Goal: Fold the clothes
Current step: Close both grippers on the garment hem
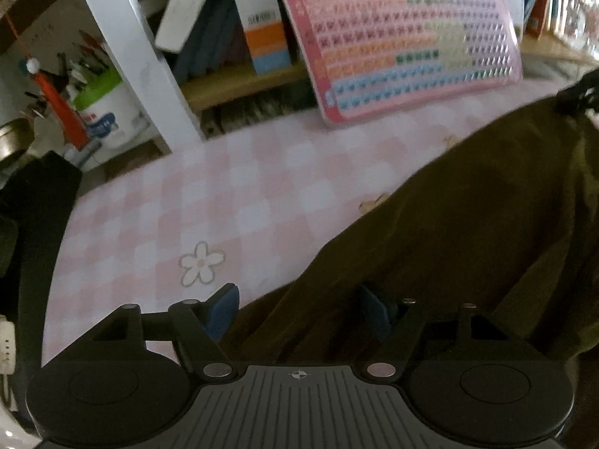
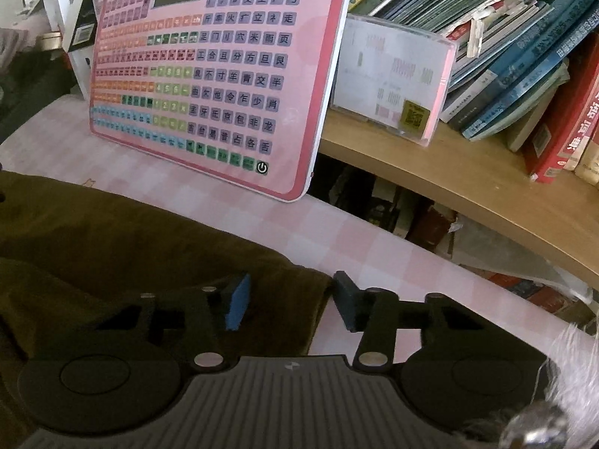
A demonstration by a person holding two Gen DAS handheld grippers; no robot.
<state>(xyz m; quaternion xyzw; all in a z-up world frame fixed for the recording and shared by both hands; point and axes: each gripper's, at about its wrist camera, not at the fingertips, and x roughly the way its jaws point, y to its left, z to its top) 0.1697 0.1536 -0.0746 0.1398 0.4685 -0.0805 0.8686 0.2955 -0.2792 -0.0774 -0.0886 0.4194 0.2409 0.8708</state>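
Note:
A dark olive-brown garment (image 1: 468,224) lies on a table with a pink checked cloth (image 1: 232,194). In the left wrist view it fills the right half. My left gripper (image 1: 299,310) is open, its blue pads (image 1: 224,307) wide apart, and the garment's lower left edge lies between them. In the right wrist view the garment (image 2: 131,239) covers the left side. My right gripper (image 2: 292,299) is open, and the garment's right corner lies between its blue pads (image 2: 237,303), just above the pink cloth (image 2: 393,262).
A pink learning tablet (image 2: 209,75) with character keys leans upright at the table's back edge, also in the left wrist view (image 1: 404,41). A wooden shelf (image 2: 468,183) holds books (image 2: 524,48). A white frame post (image 1: 131,52) and a tub of pens (image 1: 101,108) stand back left.

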